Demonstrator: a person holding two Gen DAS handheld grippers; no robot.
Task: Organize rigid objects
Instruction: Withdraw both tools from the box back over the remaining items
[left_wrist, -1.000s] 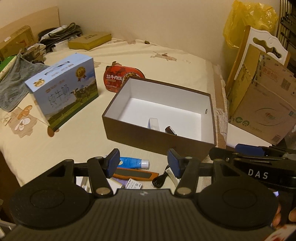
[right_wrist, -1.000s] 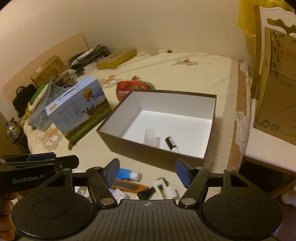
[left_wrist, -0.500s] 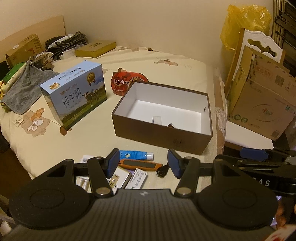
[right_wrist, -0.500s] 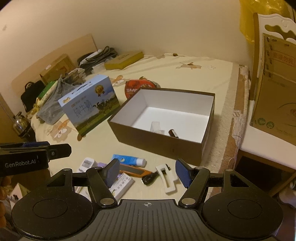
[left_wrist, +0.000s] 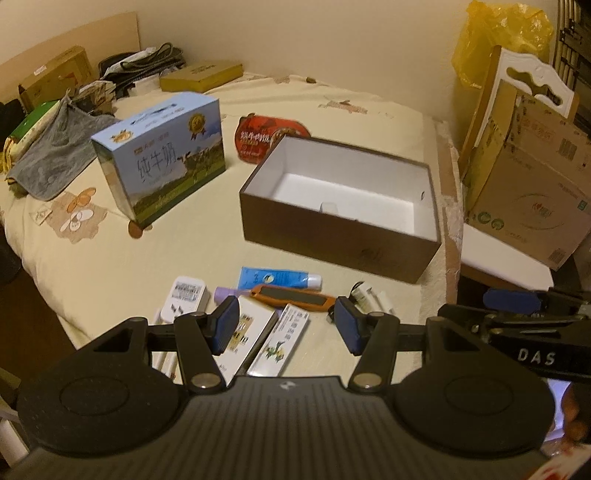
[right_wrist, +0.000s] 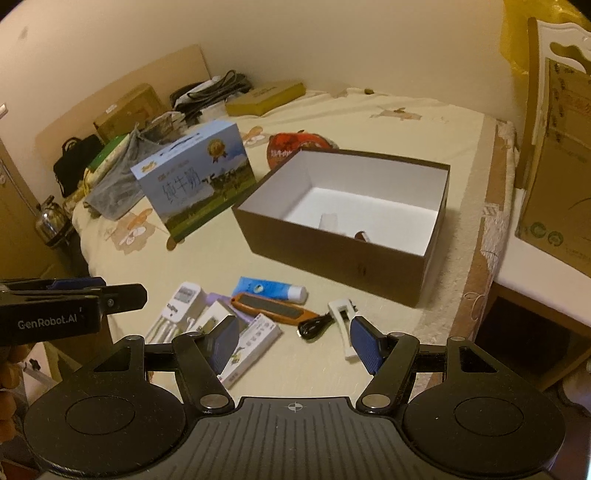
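Observation:
A brown open box (left_wrist: 332, 229) (right_wrist: 332, 251) with a white inside stands on the bed; a small clear item (right_wrist: 328, 221) and a dark vial (right_wrist: 360, 235) lie in it. In front of it lie a blue tube (left_wrist: 280, 277) (right_wrist: 271, 288), an orange knife (left_wrist: 291, 297) (right_wrist: 275, 309), a white charger (left_wrist: 184, 299) (right_wrist: 181, 304), small cartons (left_wrist: 282, 339) (right_wrist: 251, 341), a white clip (right_wrist: 341, 314) and a black cable (right_wrist: 314, 325). My left gripper (left_wrist: 286, 328) and right gripper (right_wrist: 295, 341) are open and empty, held above these items.
A blue milk carton (left_wrist: 162, 158) stands left of the box, a red food packet (left_wrist: 269, 136) behind it. Grey cloth (left_wrist: 51, 155), boxes and cables crowd the far left. Cardboard (left_wrist: 532, 192) and a chair stand right of the bed edge.
Both grippers have pulled back and up from the brown box, so the loose items in front of it have come into view. Both stay open.

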